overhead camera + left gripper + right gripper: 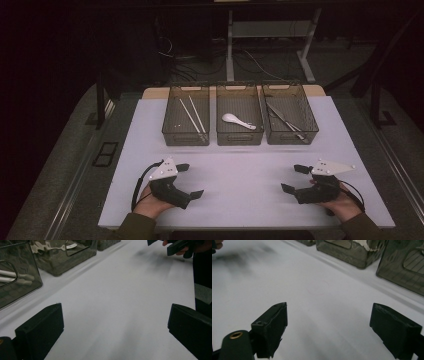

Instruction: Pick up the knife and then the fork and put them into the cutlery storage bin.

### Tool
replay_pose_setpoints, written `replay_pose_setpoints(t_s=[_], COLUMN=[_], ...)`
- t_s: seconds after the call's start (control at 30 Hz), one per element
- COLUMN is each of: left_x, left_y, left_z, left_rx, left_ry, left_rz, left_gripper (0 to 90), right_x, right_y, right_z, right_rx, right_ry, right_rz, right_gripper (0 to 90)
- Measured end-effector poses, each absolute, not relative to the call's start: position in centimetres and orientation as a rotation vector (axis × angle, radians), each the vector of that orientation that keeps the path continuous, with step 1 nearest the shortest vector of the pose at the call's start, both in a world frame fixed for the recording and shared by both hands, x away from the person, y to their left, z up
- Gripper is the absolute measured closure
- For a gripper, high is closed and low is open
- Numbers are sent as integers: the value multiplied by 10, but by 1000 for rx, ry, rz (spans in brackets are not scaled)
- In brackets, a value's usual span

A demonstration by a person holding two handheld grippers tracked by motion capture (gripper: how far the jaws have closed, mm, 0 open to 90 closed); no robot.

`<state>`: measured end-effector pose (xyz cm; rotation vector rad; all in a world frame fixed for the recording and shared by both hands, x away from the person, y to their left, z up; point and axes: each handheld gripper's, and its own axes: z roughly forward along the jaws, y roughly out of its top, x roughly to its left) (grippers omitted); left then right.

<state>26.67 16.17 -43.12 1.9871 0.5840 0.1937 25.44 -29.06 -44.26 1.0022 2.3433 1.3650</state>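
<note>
Left gripper (189,181), right gripper (292,178) low, jaws apart, facing inward.

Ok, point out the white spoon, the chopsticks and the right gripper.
white spoon (231,118): high view, on its bowl, middle bin.
chopsticks (193,115): high view, mid-shaft, left bin.
right gripper (295,178): high view, midway between its open jaws.

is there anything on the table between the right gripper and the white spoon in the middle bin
Nothing lies on the white table between the right gripper and the white ceramic spoon. The only barrier is the near wall of the smoky transparent plastic middle bin holding the spoon, so the open jaws would probably have to come in over it.
</note>
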Motion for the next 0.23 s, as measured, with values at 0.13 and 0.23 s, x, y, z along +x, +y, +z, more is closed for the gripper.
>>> replay_pose_setpoints(t_s=[0.13, 0.23], left_x=[267, 267], left_y=[162, 162], left_z=[-432, -432], left_rx=[1988, 1990], left_ry=[587, 585], left_rz=[191, 193], left_gripper=[0, 0], right_x=[252, 251], right_y=[-292, -293], right_z=[-443, -443], right_rx=[1000, 993], right_ry=[2346, 2343], right_rz=[1347, 1350], right_gripper=[147, 147])
